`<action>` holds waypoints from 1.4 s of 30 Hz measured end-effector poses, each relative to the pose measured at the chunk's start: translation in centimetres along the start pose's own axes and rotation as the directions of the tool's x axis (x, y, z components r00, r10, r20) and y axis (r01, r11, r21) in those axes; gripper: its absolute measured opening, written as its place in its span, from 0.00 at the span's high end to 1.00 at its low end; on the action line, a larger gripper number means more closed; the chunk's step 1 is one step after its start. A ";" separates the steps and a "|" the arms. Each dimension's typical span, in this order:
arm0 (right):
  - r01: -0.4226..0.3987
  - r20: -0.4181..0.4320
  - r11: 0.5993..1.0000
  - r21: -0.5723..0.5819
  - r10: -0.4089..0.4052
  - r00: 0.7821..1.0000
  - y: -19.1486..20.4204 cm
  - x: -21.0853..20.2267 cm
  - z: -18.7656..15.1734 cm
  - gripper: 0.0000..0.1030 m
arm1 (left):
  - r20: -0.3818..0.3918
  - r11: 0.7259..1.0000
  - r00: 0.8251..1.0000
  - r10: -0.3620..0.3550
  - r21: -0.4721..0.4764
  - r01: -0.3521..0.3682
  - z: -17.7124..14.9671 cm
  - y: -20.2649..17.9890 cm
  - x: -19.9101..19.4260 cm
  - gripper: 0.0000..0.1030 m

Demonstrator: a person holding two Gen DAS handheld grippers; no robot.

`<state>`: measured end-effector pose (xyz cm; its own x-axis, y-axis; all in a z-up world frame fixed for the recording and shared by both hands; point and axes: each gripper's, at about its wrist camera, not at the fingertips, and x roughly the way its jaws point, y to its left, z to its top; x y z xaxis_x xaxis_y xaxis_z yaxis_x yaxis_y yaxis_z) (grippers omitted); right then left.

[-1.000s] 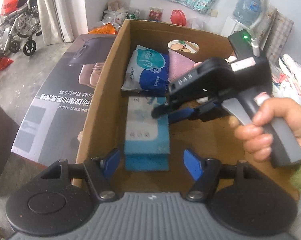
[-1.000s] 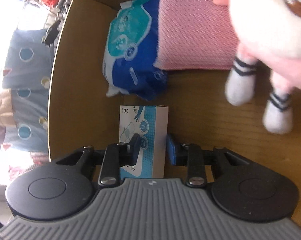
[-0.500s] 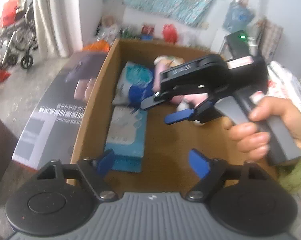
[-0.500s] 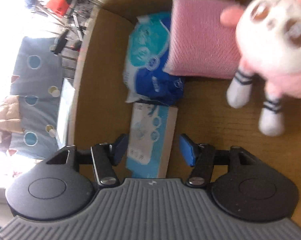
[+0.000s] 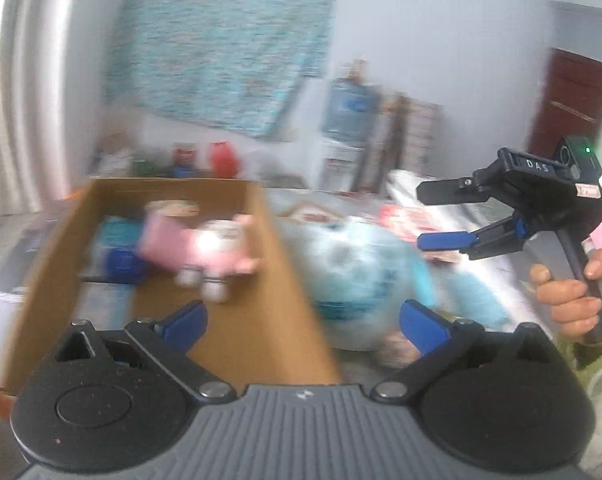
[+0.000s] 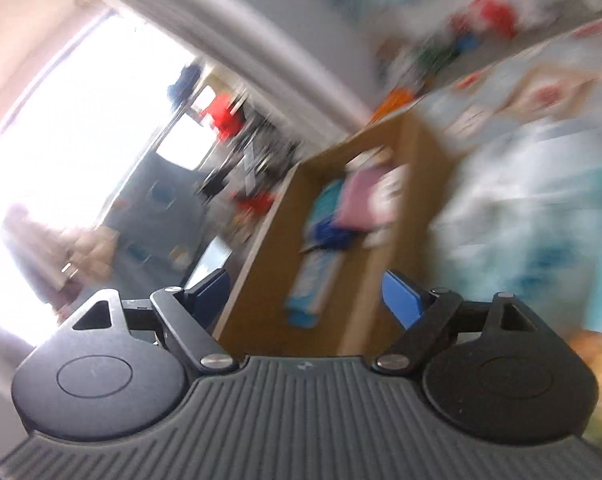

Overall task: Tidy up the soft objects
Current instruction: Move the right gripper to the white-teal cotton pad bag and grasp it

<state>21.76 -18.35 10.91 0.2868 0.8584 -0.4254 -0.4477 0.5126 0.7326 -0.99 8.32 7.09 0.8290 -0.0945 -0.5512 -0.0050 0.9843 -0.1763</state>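
From the left wrist camera, everything past the tool is blurry. The left tool (image 5: pixel 303 322) has its two blue fingers (image 5: pixel 185 322) wide apart, and nothing is between them. Ahead of the left finger sits a brown cardboard box (image 5: pixel 285 280) with its top open. Inside the box, far from the tool, a pink and white plush toy (image 5: pixel 217 250) sits with its white feet pointing toward the tool. A pink cushion (image 5: pixel 161 236) is just beside the toy, on its left. A blue and teal soft pack (image 5: pixel 119 252) is left of the cushion, by the box wall. Ahead of the right finger, outside the box and right beside its wall, lies a big light blue plastic bag (image 5: pixel 361 280). Far off to the right, a hand (image 5: pixel 573 296) holds the right tool (image 5: pixel 437 216) up in the air. Its fingers are apart and hold nothing.

From the right wrist camera, the picture is very blurry too. The right tool (image 6: pixel 305 294) has its blue fingers (image 6: pixel 401 298) spread apart, with nothing between them. The cardboard box (image 6: pixel 381 280) is straight ahead, between the two fingers. A light blue flat box (image 6: pixel 315 280) lies inside it, nearest the tool. Further in are the blue pack (image 6: pixel 325 216) and the pink cushion (image 6: pixel 361 200), touching each other. The light blue bag (image 6: pixel 541 224) is ahead of the right finger, outside the box.
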 end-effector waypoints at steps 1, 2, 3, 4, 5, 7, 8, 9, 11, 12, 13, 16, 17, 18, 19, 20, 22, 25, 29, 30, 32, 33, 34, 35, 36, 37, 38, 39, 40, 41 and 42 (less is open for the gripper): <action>0.026 0.045 1.000 0.007 -0.026 0.999 -1.0 -2.3 -0.5 0.16 | -0.006 1.000 1.000 -0.029 0.008 0.029 -0.2 -1.1 0.5 0.00; 0.054 0.093 0.998 0.023 -0.056 0.994 -2.0 -4.6 -1.0 0.16 | -0.011 0.998 0.998 -0.056 0.015 0.056 -0.4 -2.0 1.1 0.00; 0.072 0.126 0.997 0.038 -0.076 0.989 -2.8 -6.1 -1.6 0.15 | -0.022 0.995 0.996 -0.091 0.028 0.092 -0.6 -3.2 1.9 0.00; 0.089 0.159 0.994 0.056 -0.097 0.982 -3.7 -7.7 -2.3 0.15 | -0.036 0.992 0.993 -0.116 0.042 0.117 -0.9 -4.4 2.5 0.00; 0.102 0.191 0.992 0.075 -0.114 0.975 -4.6 -8.9 -3.3 0.15 | -0.047 0.989 0.990 -0.132 0.055 0.135 -1.1 -5.4 3.3 0.00; 0.121 0.232 0.987 0.106 -0.143 0.962 -6.1 -9.9 -5.0 0.15 | -0.061 0.983 0.986 -0.154 0.091 0.160 -2.1 -7.2 4.5 0.00; 0.132 0.256 0.984 0.123 -0.160 0.953 -6.9 -10.7 -6.0 0.15 | -0.067 0.978 0.984 -0.167 0.116 0.174 -2.5 -8.3 5.3 0.00; 0.144 0.274 0.980 0.140 -0.178 0.945 -7.6 -10.6 -7.0 0.15 | -0.073 0.974 0.982 -0.174 0.132 0.183 -2.9 -9.2 6.0 0.00; 0.177 0.304 0.970 0.167 -0.221 0.927 -9.1 -11.2 -8.8 0.15 | -0.087 0.965 0.977 -0.193 0.162 0.205 -3.8 -10.3 7.4 0.00; 0.191 0.315 0.965 0.182 -0.241 0.918 -9.6 -11.0 -9.9 0.15 | -0.102 0.960 0.974 -0.203 0.177 0.219 -4.2 -11.0 8.3 0.01; 0.208 0.322 0.958 0.198 -0.264 0.909 -10.1 -11.0 -10.8 0.15 | -0.115 0.955 0.971 -0.211 0.188 0.230 -4.7 -11.7 9.1 0.01; 0.233 0.319 0.943 0.237 -0.302 0.898 -12.0 -10.6 -12.9 0.15 | -0.140 0.943 0.965 -0.223 0.219 0.250 -6.1 -13.1 11.0 0.01; 0.241 0.311 0.937 0.251 -0.314 0.897 -12.4 -9.9 -13.5 0.15 | -0.147 0.941 0.964 -0.221 0.227 0.251 -6.5 -13.5 11.6 0.02; 0.246 0.307 0.932 0.265 -0.324 0.895 -12.9 -9.4 -13.9 0.15 | -0.152 0.939 0.963 -0.223 0.230 0.254 -6.8 -13.7 12.0 0.02; 0.252 0.303 0.927 0.279 -0.334 0.892 -13.5 -9.4 -14.3 0.15 | -0.161 0.938 0.960 -0.228 0.229 0.261 -7.1 -13.8 12.7 0.03; 0.260 0.300 0.922 0.288 -0.345 0.890 -13.9 -9.5 -14.6 0.15 | -0.169 0.936 0.958 -0.233 0.228 0.268 -7.2 -13.9 12.7 0.04; 0.280 0.298 0.914 0.295 -0.366 0.881 -14.3 -9.6 -14.8 0.15 | -0.182 0.935 0.954 -0.240 0.222 0.278 -7.5 -13.9 13.6 0.06; 0.287 0.297 0.912 0.293 -0.372 0.880 -14.8 -9.2 -13.8 0.15 | -0.169 0.941 0.953 -0.251 0.190 0.282 -6.8 -13.6 14.3 0.09; 0.236 0.320 0.925 0.298 -0.330 0.888 -15.5 -8.4 -11.4 0.15 | -0.106 0.956 0.959 -0.263 0.106 0.274 -4.5 -12.7 15.5 0.13; 0.229 0.322 0.927 0.296 -0.322 0.890 -15.4 -8.3 -10.7 0.15 | -0.094 0.961 0.963 -0.253 0.089 0.261 -3.9 -12.5 16.0 0.16; 0.210 0.324 0.932 0.295 -0.304 0.896 -15.8 -7.5 -9.4 0.17 | -0.089 0.970 0.970 -0.228 0.071 0.234 -3.0 -12.5 17.3 0.24; 0.201 0.324 0.934 0.294 -0.296 0.898 -16.1 -6.9 -8.8 0.18 | -0.098 0.973 0.972 -0.215 0.063 0.221 -2.6 -12.5 18.0 0.27; 0.193 0.326 0.936 0.294 -0.288 0.901 -16.5 -6.3 -8.2 0.21 | -0.111 0.978 0.974 -0.198 0.048 0.204 -2.3 -12.4 18.9 0.30; 0.184 0.321 0.939 0.292 -0.277 0.905 -16.7 -5.7 -7.6 0.27 | -0.127 0.982 0.975 -0.182 0.034 0.188 -2.1 -12.4 19.9 0.35; 0.176 0.315 0.939 0.296 -0.270 0.910 -17.0 -5.2 -7.1 0.31 | -0.141 0.983 0.974 -0.177 0.025 0.182 -1.9 -12.3 20.7 0.37; 0.164 0.304 0.938 0.307 -0.260 0.917 -17.5 -4.5 -6.6 0.39 | -0.155 0.984 0.973 -0.173 0.015 0.177 -1.7 -12.3 21.5 0.37; 0.147 0.295 0.939 0.310 -0.242 0.924 -17.9 -3.9 -6.1 0.45 | -0.166 0.985 0.972 -0.167 0.004 0.170 -1.7 -12.3 22.2 0.37; 0.136 0.289 0.940 0.311 -0.230 0.929 -18.2 -3.3 -5.8 0.47 | -0.174 0.986 0.971 -0.166 -0.004 0.168 -1.6 -12.3 22.7 0.37; 0.139 0.281 0.940 0.313 -0.231 0.932 -18.5 -2.8 -5.5 0.49 | -0.182 0.985 0.968 -0.170 -0.006 0.171 -1.5 -12.3 23.2 0.37; 0.150 0.277 0.940 0.306 -0.238 0.931 -18.6 -2.4 -5.3 0.50 | -0.194 0.984 0.965 -0.178 -0.009 0.180 -1.4 -12.3 23.6 0.38; 0.162 0.280 0.942 0.293 -0.247 0.928 -18.5 -2.3 -5.2 0.50 | -0.206 0.980 0.959 -0.196 -0.022 0.196 -1.3 -12.2 23.9 0.40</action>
<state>25.01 -29.68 -4.44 0.6135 0.6643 -0.4270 -0.1272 0.6167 0.7768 18.11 -6.17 -5.00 0.6805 -0.3146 -0.6618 0.1453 0.9431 -0.2990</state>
